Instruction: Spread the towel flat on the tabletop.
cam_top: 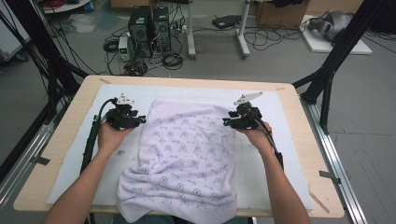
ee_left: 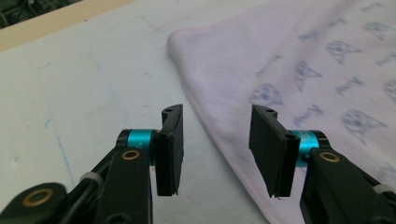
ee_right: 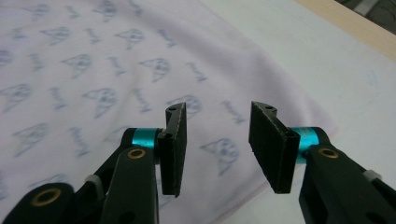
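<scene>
On the table (cam_top: 65, 154), a pale lilac towel (cam_top: 187, 154) with a small printed pattern lies spread over a white mat (cam_top: 285, 154); its near end hangs over the table's front edge. Left tool (cam_top: 140, 120) sits at the towel's far left corner, right tool (cam_top: 227, 122) at the far right corner. Both tools have jaws parted with nothing clamped; the towel's hem lies under them in each gripper view.

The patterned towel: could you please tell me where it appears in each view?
High view: towel at centre, its near end hanging over the table edge.
Left gripper view: upper right, corner at top centre.
Right gripper view: left and centre.
Shared landmark: the white mat beneath.
</scene>
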